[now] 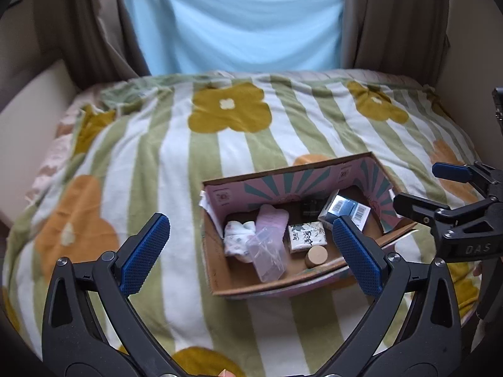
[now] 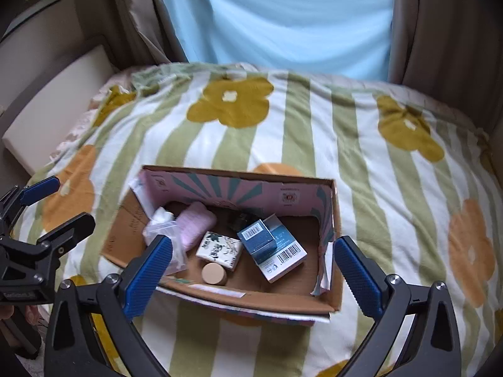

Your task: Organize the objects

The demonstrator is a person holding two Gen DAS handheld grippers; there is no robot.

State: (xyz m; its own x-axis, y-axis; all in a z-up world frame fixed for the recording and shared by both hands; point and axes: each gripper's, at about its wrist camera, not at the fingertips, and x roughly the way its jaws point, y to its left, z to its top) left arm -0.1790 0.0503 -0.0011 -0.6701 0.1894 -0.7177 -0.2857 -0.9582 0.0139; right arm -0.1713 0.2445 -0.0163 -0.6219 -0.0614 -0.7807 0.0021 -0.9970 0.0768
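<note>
Bed blanket (image 1: 176, 163), green/white stripes w/ mustard + orange flowers, fills both views; blue curtain (image 1: 232, 22) at 12 o'clock behind it, brown drapes either side.

Cardboard box (image 1: 217, 270) sits open on the blanket, pink/teal sunburst print on inner walls. In left wrist view it's just right of ctr, toward 3 o'clock; in right wrist view (image 2: 132, 235) dead ctr.

Left gripper (image 1: 251, 254): both blue pads spread wide, released, nothing between them; hangs over box's near-left part. Right gripper (image 2: 253, 270): fingers likewise spread apart, empty, over box's near edge; also seen at 3 o'clock in left view (image 1: 421, 191).

Inside box, big to small: blue/white carton (image 2: 276, 253) w/ barcodes at 3 o'clock side, smaller blue box atop it; clear plastic case (image 1: 267, 254) leaning over a pink cloth (image 1: 272, 218); white rolled socks (image 1: 237, 235) at 9 o'clock end; floral tissue pack (image 2: 220, 249) mid; small round tan-lidded jar (image 2: 214, 273) touching the tissue pack, at 6 o'clock of it; dark item at back wall, can't tell what.
</note>
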